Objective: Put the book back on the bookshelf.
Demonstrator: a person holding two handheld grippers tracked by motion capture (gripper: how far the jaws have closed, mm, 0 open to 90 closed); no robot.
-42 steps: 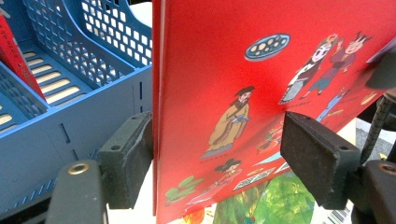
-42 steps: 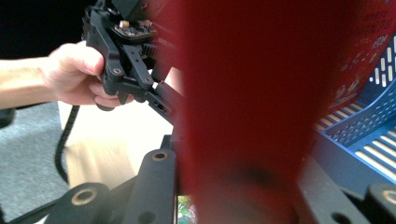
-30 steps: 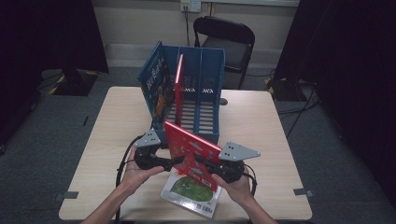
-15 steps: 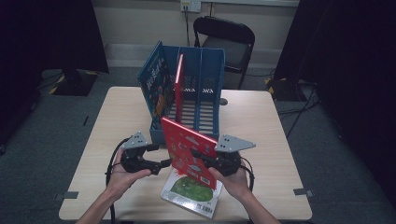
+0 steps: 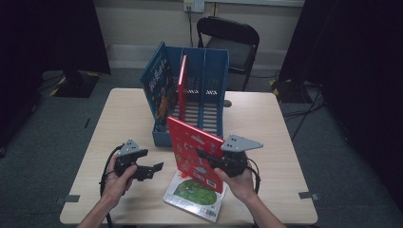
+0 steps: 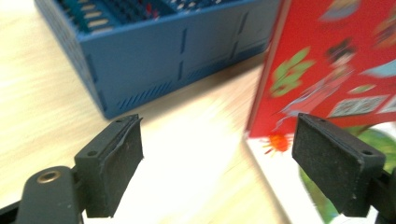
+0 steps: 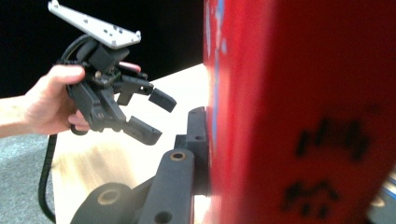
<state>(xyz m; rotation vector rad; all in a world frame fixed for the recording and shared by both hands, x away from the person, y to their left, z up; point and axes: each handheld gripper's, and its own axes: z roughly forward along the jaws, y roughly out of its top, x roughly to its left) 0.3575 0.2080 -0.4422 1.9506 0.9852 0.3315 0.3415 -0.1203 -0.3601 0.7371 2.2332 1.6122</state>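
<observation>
At table centre, right gripper (image 5: 209, 156) alone clamps the red book (image 5: 197, 153), upright over a green book (image 5: 196, 197).
Left gripper (image 5: 153, 168), at 9 o'clock, has just been opening; jaws wide, empty. One-sided hold could let it tip. At 12, the blue rack (image 5: 209, 90) holds two upright books.

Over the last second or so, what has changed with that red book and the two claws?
The left claw let go of the thin red picture book, opened its jaws and drew back to the left. The right claw holds the book upright as before; the blue plastic file rack and the green-covered book lying flat stayed put.
</observation>
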